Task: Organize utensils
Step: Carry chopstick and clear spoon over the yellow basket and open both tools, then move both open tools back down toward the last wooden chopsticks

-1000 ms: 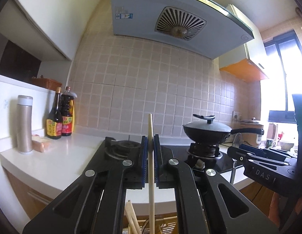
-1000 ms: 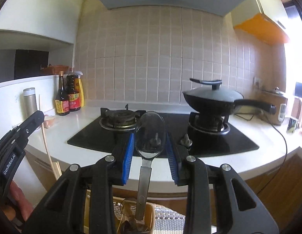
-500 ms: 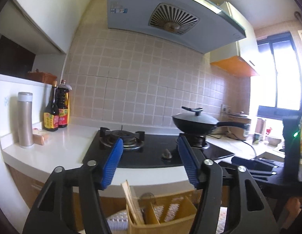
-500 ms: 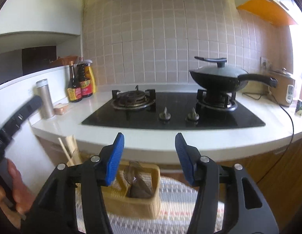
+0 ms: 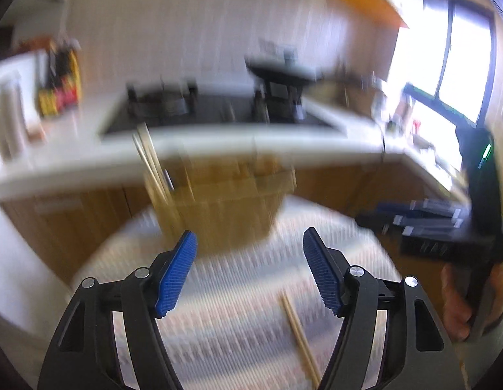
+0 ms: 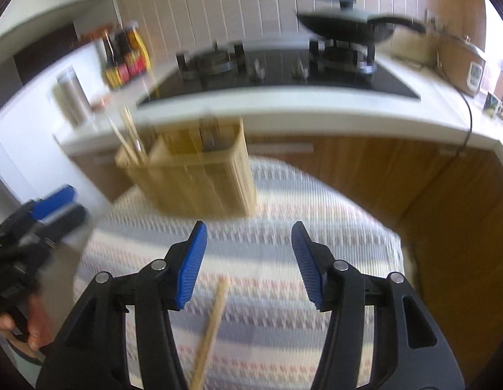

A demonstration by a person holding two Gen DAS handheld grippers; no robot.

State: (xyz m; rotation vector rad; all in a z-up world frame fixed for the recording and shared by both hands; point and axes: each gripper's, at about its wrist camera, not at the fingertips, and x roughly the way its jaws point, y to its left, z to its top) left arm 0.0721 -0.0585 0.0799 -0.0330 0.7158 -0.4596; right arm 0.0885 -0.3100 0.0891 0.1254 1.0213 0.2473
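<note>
Both views have tipped down since half a second ago, now showing the striped cloth (image 6: pixel 284 227) on the desk, the wooden utensil box (image 6: pixel 199 178) holding chopsticks (image 6: pixel 129 136), a loose chopstick (image 6: pixel 212 325) below, and left gripper (image 5: pixel 250 269) and right gripper (image 6: pixel 248 260) fingers spread, empty.

Utensil holder (image 6: pixel 193 175): on the mat (image 6: pixel 332 214), near its far edge, before the counter (image 6: pixel 284 110).
Chopsticks (image 6: pixel 129 139): upright in the holder's left compartment.
Loose chopstick (image 6: pixel 212 328): flat on the mat, near its front edge.
Stove (image 6: pixel 277 71): on the counter, behind the holder.
Wok (image 6: pixel 345 26): on the stove's right burner.
Bottles (image 6: pixel 124 55): counter's far left corner.
</note>
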